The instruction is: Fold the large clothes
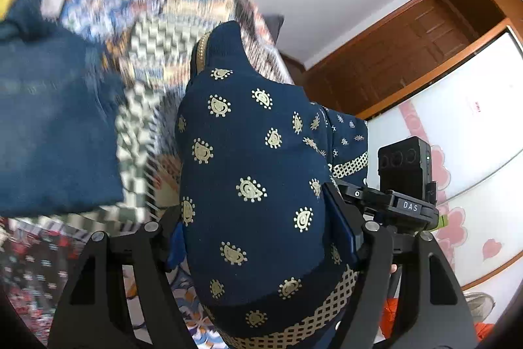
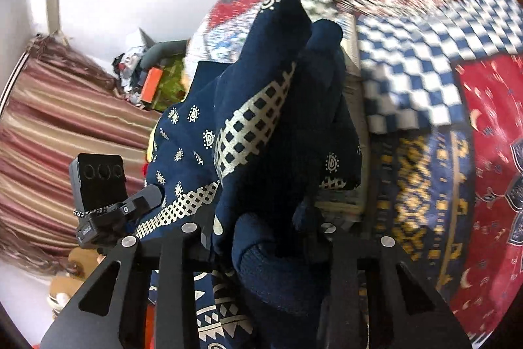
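The left gripper [image 1: 261,237] is clamped on a bunched fold of the navy blue garment with gold paisley motifs and a gold lattice border [image 1: 255,172], which bulges up between its black fingers and fills the middle of the left wrist view. The right gripper [image 2: 261,237] is likewise closed on the same garment [image 2: 261,126], whose cloth rises in a crumpled peak ahead of it. The garment is held above the multicoloured patchwork bedspread [image 2: 425,126], blurred in both views. A plain blue folded cloth [image 1: 55,126] lies on the bedspread to the left. A brown wooden door [image 1: 408,54] stands beyond.
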